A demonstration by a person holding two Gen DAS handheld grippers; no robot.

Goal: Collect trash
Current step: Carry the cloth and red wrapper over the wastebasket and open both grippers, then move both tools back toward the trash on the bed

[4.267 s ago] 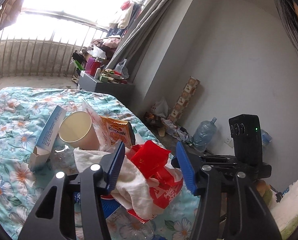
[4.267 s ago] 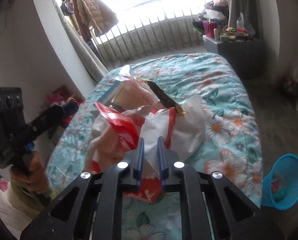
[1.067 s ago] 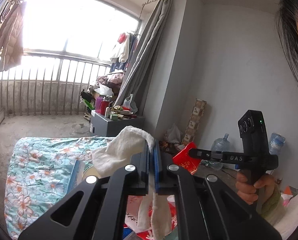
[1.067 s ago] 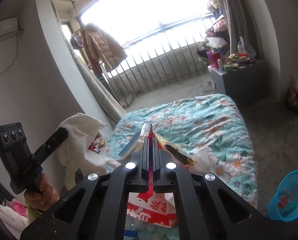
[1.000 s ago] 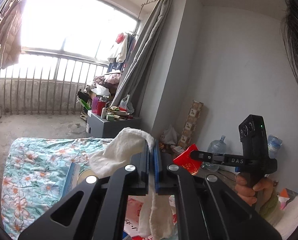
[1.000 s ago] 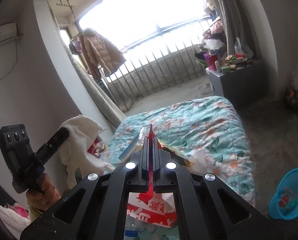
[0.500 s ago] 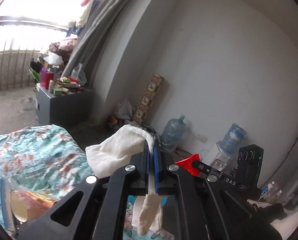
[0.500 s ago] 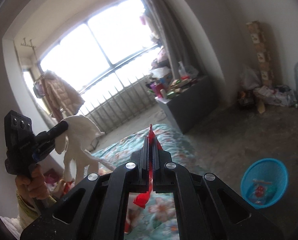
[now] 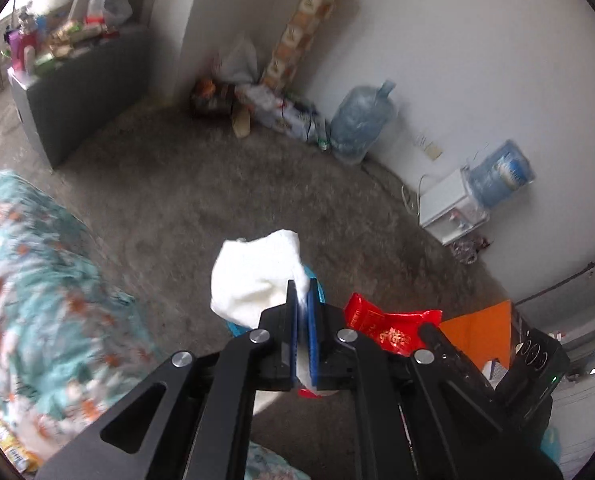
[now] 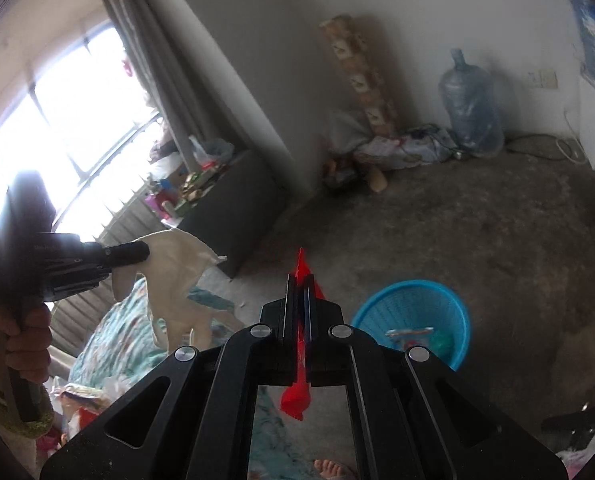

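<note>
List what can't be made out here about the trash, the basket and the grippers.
- Blue basket, left wrist view: almost wholly hidden behind the white cloth and left gripper.
- Basket contents, right wrist view: blurred, unidentifiable.
- Red wrapper, right wrist view: seen edge-on in the right gripper; print unreadable.
- Bed, left wrist view: motion-blurred.

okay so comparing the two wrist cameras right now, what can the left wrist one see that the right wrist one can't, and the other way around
Only the left wrist view shows the orange sheet on the floor and the white water dispenser by the wall.

Only the right wrist view shows the window, the open mouth of the blue basket with wrappers inside, the hand that holds the left hand-held gripper, and bare toes at the bottom edge.

Both show the white cloth clamped in the left hand-held gripper, the red wrapper clamped in the right hand-held gripper, the floral bedspread and the empty water jug.
</note>
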